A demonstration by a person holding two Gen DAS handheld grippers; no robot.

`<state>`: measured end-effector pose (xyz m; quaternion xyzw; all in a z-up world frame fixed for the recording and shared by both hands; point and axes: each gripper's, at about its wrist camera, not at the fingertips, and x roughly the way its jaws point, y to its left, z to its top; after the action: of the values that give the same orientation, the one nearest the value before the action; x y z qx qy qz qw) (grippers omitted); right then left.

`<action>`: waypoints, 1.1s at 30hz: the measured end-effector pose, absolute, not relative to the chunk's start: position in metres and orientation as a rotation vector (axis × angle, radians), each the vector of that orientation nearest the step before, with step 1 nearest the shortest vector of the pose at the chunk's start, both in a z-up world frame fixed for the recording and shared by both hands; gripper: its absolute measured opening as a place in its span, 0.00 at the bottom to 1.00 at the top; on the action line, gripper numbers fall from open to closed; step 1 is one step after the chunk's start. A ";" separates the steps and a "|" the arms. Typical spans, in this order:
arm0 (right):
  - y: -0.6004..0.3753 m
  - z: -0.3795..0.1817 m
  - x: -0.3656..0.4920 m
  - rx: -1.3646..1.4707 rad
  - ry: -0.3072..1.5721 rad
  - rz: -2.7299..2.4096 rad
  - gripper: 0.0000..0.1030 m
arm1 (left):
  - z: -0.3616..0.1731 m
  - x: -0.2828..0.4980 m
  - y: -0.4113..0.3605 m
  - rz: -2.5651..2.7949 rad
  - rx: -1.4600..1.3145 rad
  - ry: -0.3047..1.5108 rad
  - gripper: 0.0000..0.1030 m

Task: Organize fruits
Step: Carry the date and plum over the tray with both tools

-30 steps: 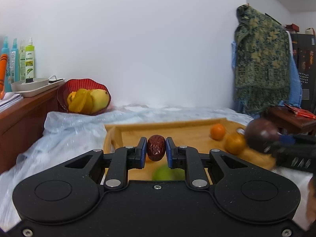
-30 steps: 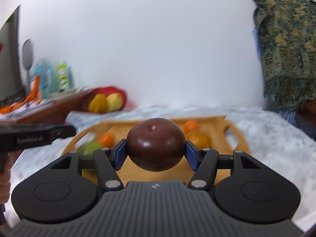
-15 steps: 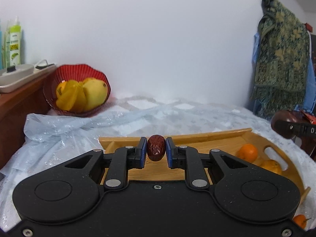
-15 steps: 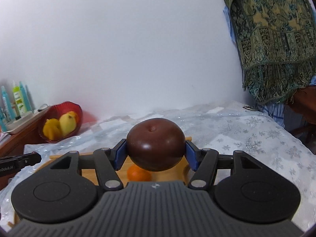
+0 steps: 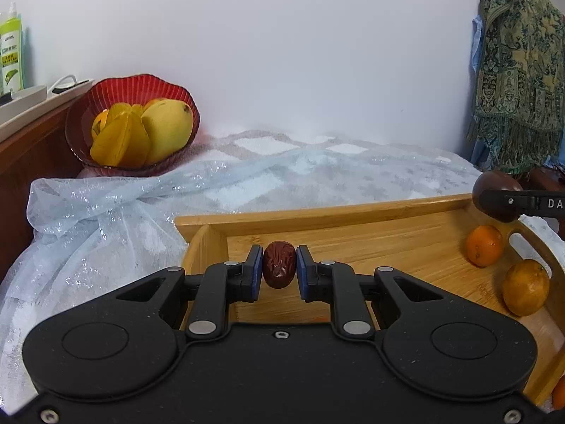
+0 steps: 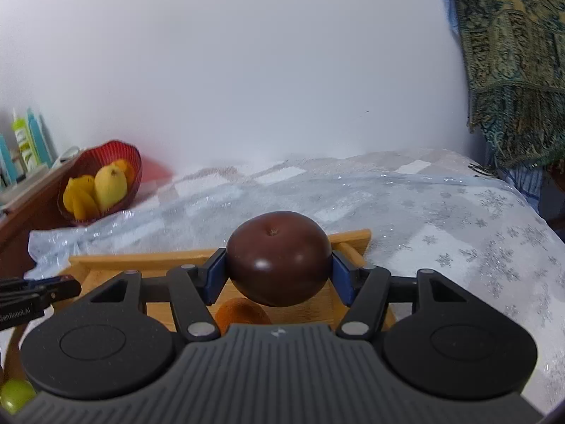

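My left gripper (image 5: 279, 265) is shut on a small wrinkled red date (image 5: 279, 264), held above the far left part of a wooden tray (image 5: 317, 212). My right gripper (image 6: 279, 259) is shut on a round dark brown fruit (image 6: 279, 258) over the tray's far right corner (image 6: 353, 238); that fruit also shows at the right edge (image 5: 494, 194) of the left wrist view. Two oranges (image 5: 483, 245) (image 5: 525, 287) lie at the tray's right end. A red bowl (image 5: 130, 88) with yellow fruit (image 5: 167, 129) stands at the back left.
A shiny snowflake cloth (image 6: 459, 219) covers the table. A wooden cabinet (image 5: 31, 145) with bottles (image 5: 10, 46) is at the left. A patterned shawl (image 5: 519, 53) hangs at the right. A green fruit (image 6: 16, 394) and an orange one (image 6: 242, 312) lie below my right gripper.
Both grippers swung across the tray with their fruit still held. The red bowl now looks larger and nearer in the left wrist view, and the tray has slid lower in both views.
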<state>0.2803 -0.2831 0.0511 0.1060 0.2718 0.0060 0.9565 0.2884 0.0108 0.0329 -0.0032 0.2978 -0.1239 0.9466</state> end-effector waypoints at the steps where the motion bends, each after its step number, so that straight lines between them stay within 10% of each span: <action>1: -0.282 0.050 0.282 0.209 0.558 0.013 0.62 | 0.032 0.289 0.011 -0.252 -0.005 0.611 0.18; 33: -0.286 0.033 0.304 0.240 0.647 -0.009 0.63 | 0.024 0.294 0.005 -0.261 0.005 0.685 0.19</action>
<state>0.3037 -0.2857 0.0331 0.1176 0.3170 -0.0043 0.9411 0.2944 0.0052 0.0239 0.0024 0.3347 -0.1278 0.9336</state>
